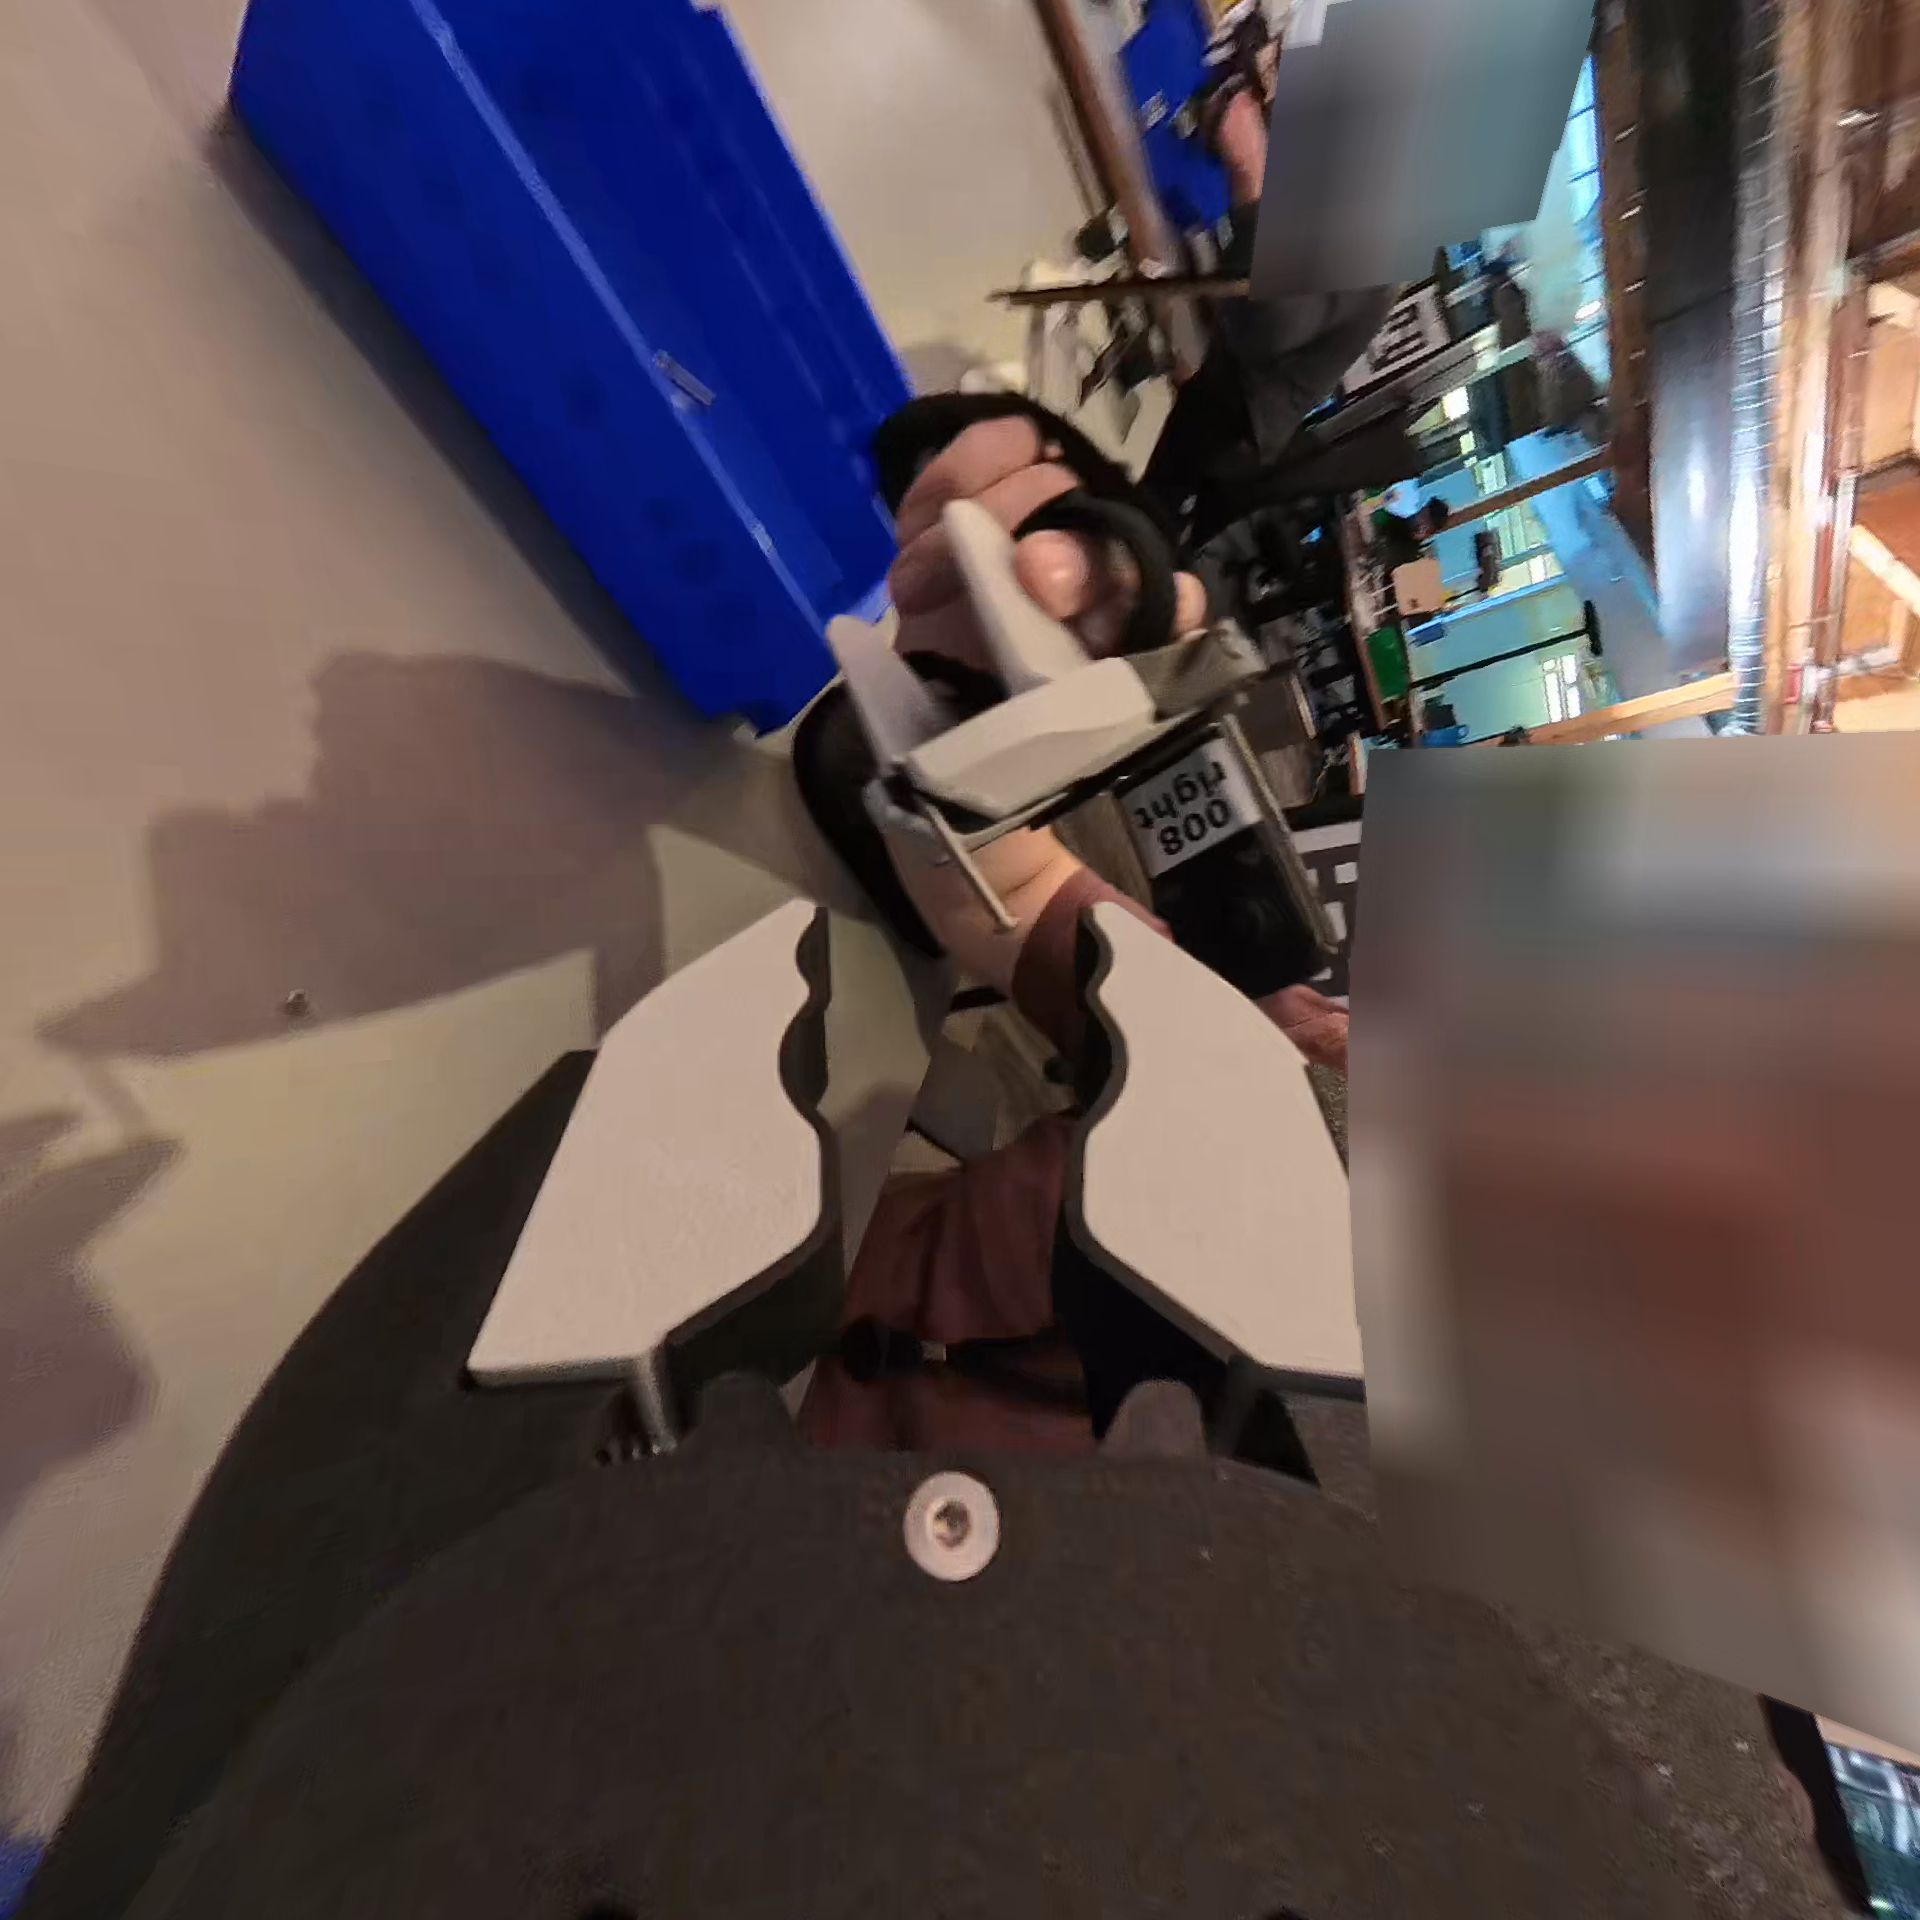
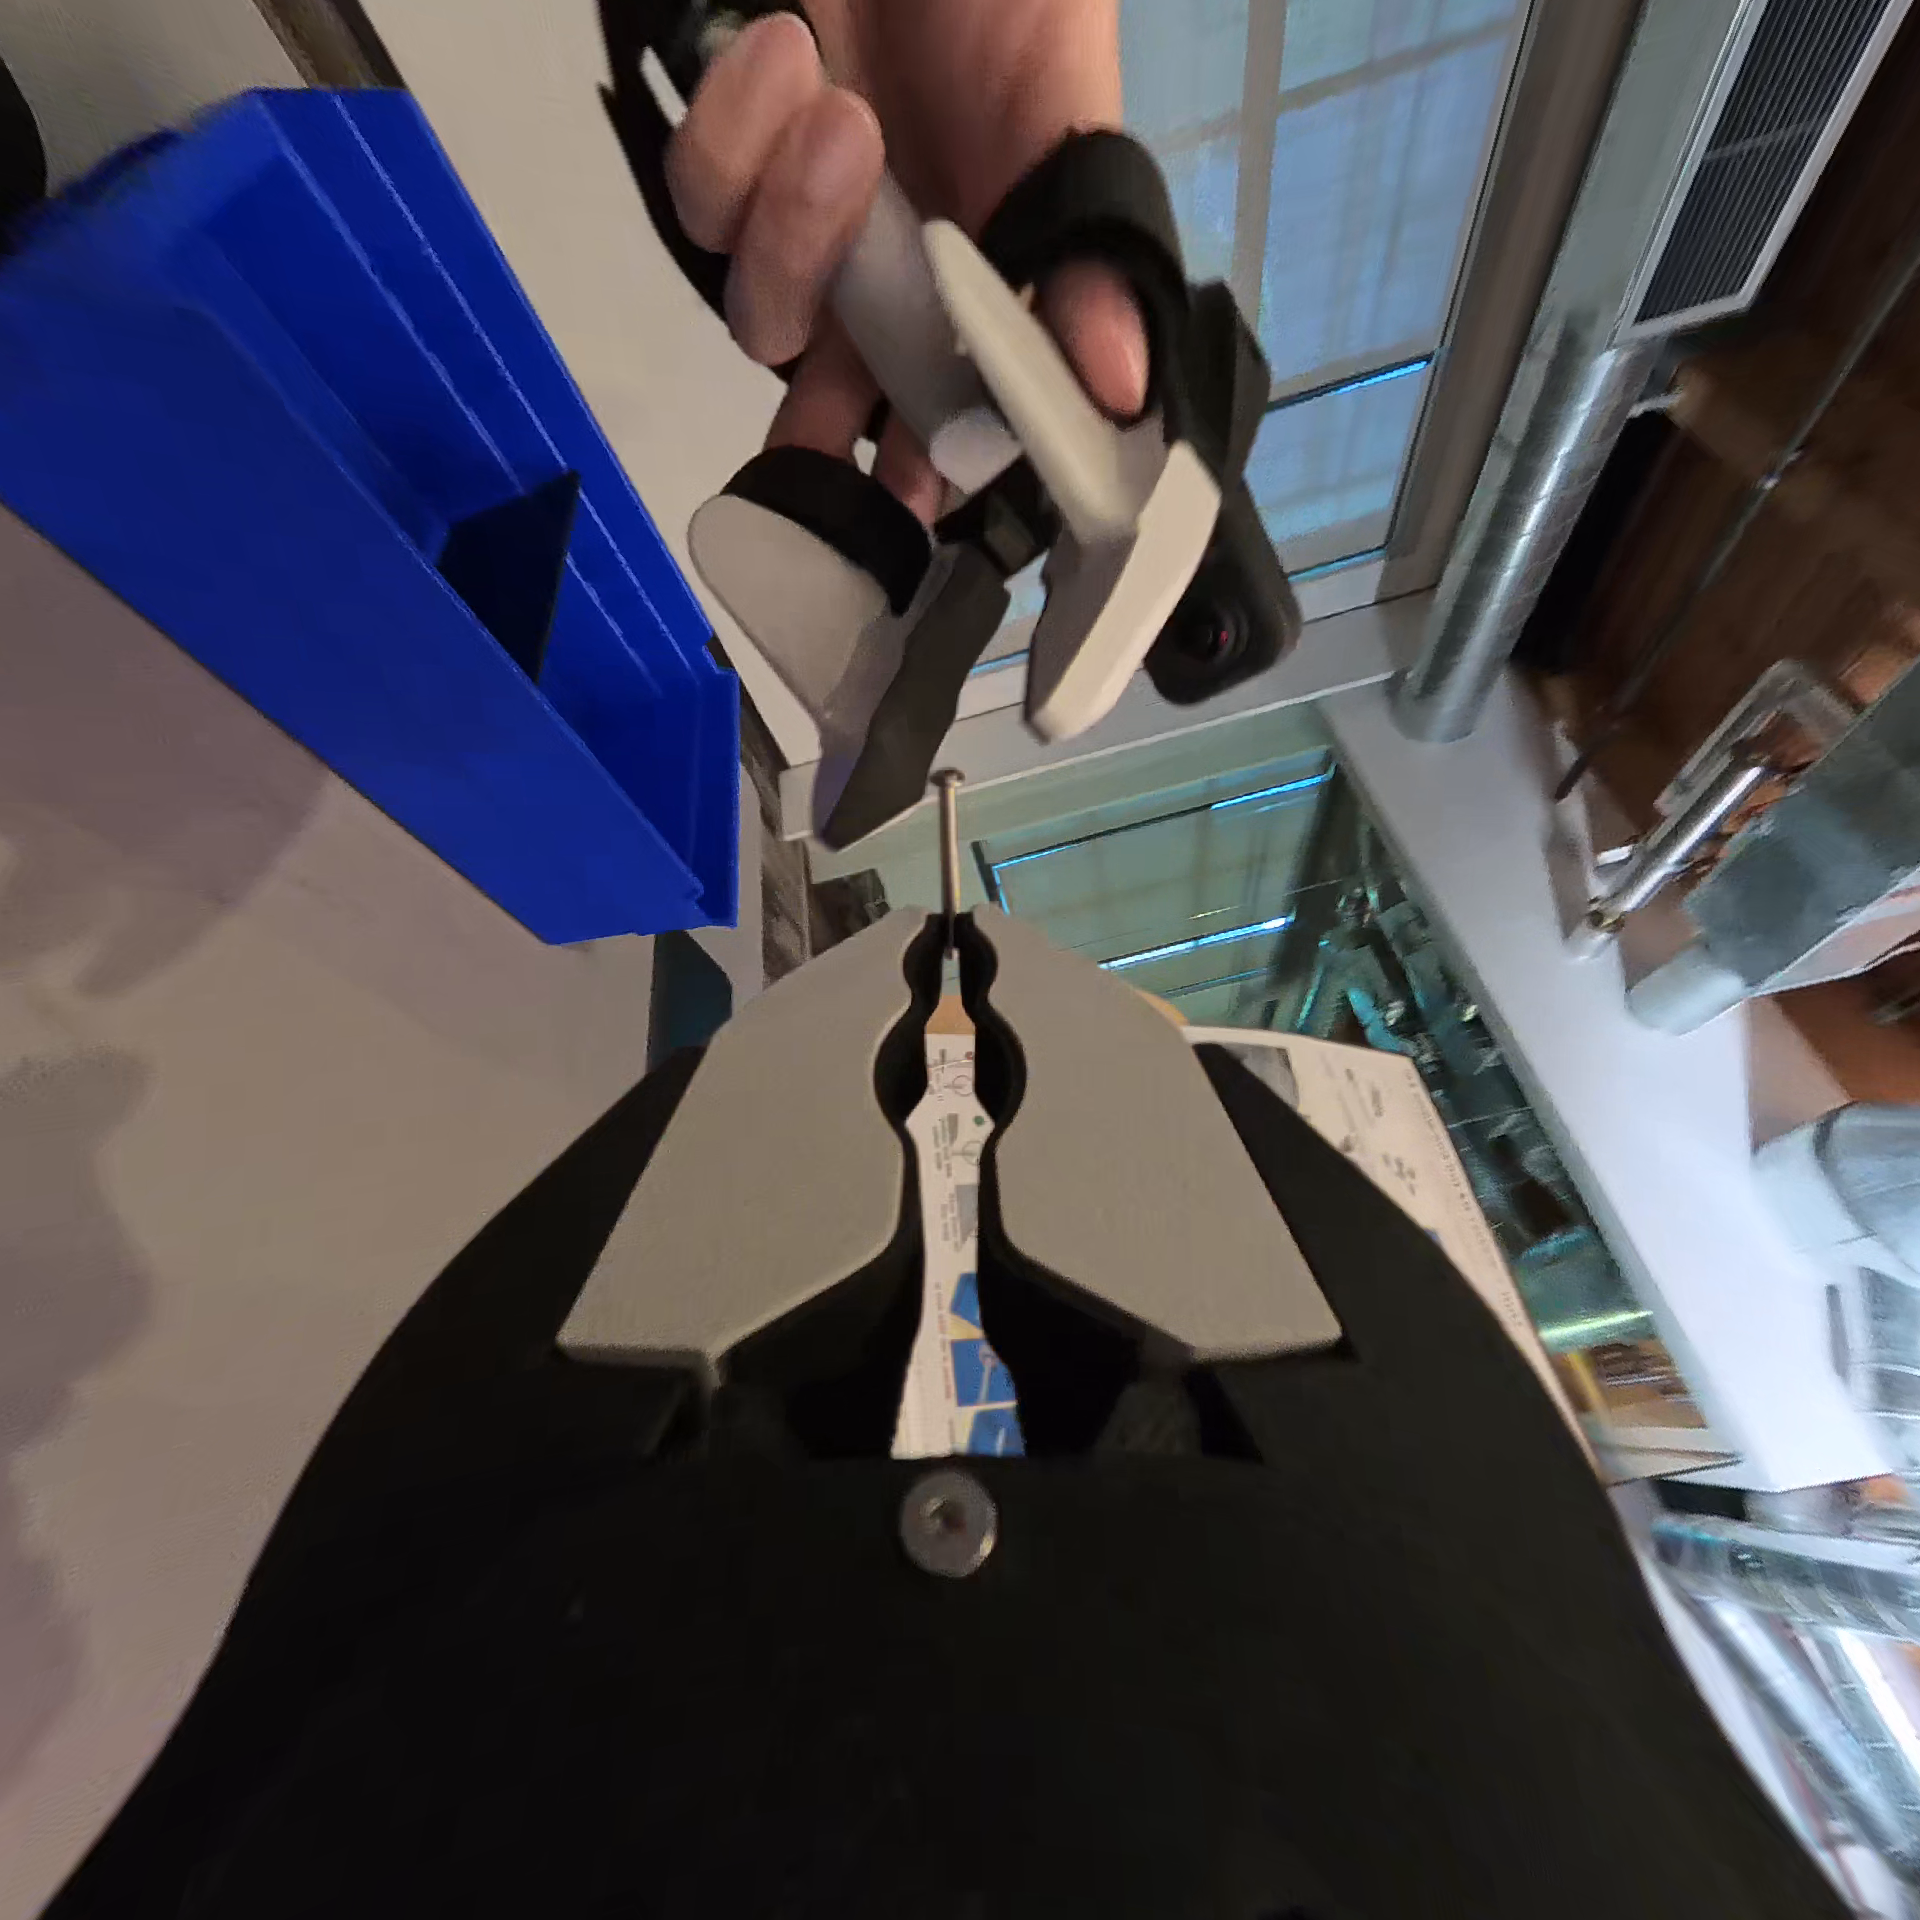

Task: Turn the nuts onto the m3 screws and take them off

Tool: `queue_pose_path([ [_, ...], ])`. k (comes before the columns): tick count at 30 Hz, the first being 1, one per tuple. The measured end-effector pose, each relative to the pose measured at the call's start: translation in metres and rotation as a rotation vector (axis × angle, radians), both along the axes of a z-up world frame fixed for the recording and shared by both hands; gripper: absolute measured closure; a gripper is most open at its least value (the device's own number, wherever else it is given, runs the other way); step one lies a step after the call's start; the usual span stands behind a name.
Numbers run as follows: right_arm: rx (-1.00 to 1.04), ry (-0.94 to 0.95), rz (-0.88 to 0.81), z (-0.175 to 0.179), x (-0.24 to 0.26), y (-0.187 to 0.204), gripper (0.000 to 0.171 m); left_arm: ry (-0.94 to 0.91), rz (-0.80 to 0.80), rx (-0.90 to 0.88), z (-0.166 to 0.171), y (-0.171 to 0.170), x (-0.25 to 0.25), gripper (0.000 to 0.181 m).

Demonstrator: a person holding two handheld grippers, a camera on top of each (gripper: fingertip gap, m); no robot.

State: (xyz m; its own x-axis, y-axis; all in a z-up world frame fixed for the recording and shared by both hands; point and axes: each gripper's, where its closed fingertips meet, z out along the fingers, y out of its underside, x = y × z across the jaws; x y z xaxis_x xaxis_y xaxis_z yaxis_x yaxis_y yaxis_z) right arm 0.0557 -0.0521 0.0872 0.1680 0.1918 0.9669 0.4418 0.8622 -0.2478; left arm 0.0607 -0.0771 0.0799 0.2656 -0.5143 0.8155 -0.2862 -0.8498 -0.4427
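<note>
The right gripper [image 2: 948,920] is clenched on a thin metal screw [image 2: 948,852], pinching the lower end of its shank between the very tips of its grey fingers [image 2: 1081,1091], so the screw stands out past them with its small round head at the far end. The left gripper [image 1: 951,935] is released, its two grey fingers [image 1: 686,1164] spread wide with nothing between them. In the right wrist view the left gripper [image 2: 935,748] shows farther off, just beyond the screw head, one dark-edged fingertip close beside the head, though contact cannot be told; a hand [image 2: 862,156] with black straps around its fingers holds it, and a small black camera [image 2: 1216,623] sits on its body. In the left wrist view the right gripper [image 1: 971,852] appears ahead with the screw [image 1: 977,868] jutting from its closed tips toward the open left fingers, and a hand [image 1: 987,540] grips its handle. No nut can be made out on the screw in either view. A blue plastic bin [image 2: 343,499] stands on the pale table [image 2: 260,1143] to one side, also visible in the left wrist view [image 1: 561,312]. A tiny dark speck, perhaps a nut, lies on the table [image 1: 208,623] at [image 1: 296,1003], too small to identify.
</note>
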Motion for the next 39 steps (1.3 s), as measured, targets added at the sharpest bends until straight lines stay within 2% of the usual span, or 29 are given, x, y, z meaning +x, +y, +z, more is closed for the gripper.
queue_pose_path([
  [2,0.049,-0.005,0.002,0.000,-0.003,-0.005,0.168,0.017,-0.004,-0.058,-0.006,-0.002,0.000,0.136],
  [5,0.085,-0.030,-0.009,-0.003,-0.006,-0.007,0.168,-0.035,-0.013,-0.143,-0.003,-0.003,0.002,0.145],
  [9,0.114,-0.034,-0.020,-0.005,-0.006,-0.005,0.168,-0.001,-0.039,-0.143,-0.012,-0.006,0.001,0.149],
  [14,0.128,-0.038,-0.003,-0.007,-0.007,-0.009,0.168,-0.051,-0.029,-0.158,-0.008,-0.003,0.002,0.167],
  [18,0.141,-0.040,-0.007,-0.006,-0.007,-0.010,0.168,-0.069,-0.036,-0.166,-0.007,-0.004,0.002,0.175],
  [29,0.151,-0.042,-0.016,-0.008,-0.006,-0.007,0.166,-0.056,-0.075,-0.179,-0.017,-0.009,0.003,0.179],
  [33,0.111,-0.019,-0.012,-0.008,-0.006,-0.004,0.164,-0.077,-0.057,-0.148,-0.020,-0.005,0.003,0.179],
  [39,-0.193,0.160,0.034,0.002,0.004,0.013,0.139,-0.194,0.038,0.044,-0.007,0.015,-0.011,0.179],
])
